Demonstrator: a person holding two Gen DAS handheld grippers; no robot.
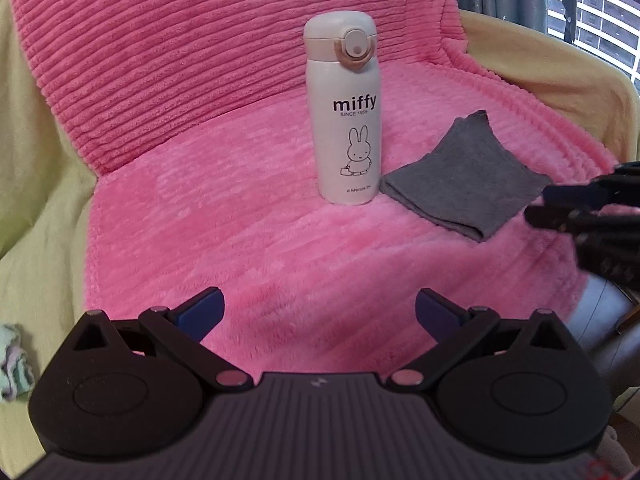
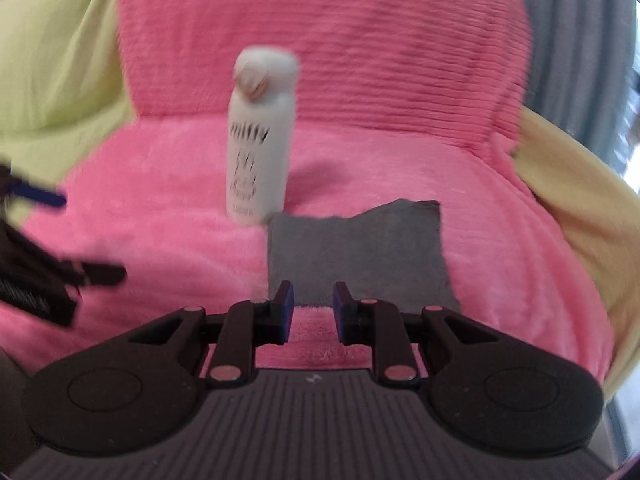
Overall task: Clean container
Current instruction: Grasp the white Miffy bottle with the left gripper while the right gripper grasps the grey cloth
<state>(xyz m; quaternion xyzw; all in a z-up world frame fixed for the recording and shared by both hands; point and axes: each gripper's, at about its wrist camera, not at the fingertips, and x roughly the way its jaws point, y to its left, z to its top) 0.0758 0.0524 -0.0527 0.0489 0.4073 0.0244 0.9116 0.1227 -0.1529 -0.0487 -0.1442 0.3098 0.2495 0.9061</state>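
Left wrist view has the left hand-held gripper (image 1: 320,314) spread wide with nothing between its blue pads, hanging low over the pink blanket (image 1: 248,240) that covers an armchair seat. Straight ahead of it the white flask (image 1: 346,120) stands upright on the blanket, lid shut, its rabbit print facing this way. Just beside the flask's base, on its right, lies the folded grey cloth (image 1: 464,180); whether the two touch I cannot say.

From the right wrist view, the right hand-held gripper (image 2: 313,314) has its pads parted by a narrower gap, gripping nothing, and its tips sit right at the near edge of the cloth (image 2: 356,252), low to the blanket.

I'd judge the cloth to be the thing in hand, since the right tips are lined up on its near edge. That fits either going in to pick it up for wiping or having just laid it down; the flask looks equally plain and dry either way. A pickup would call for pinching the edge without gathering the plush pile beneath.

The right view is smeared with motion, so the flask's (image 2: 260,136) print is unreadable there. Each gripper appears only as a dark blur at the other view's edge. No dirt shows on the flask, and its inside is hidden.
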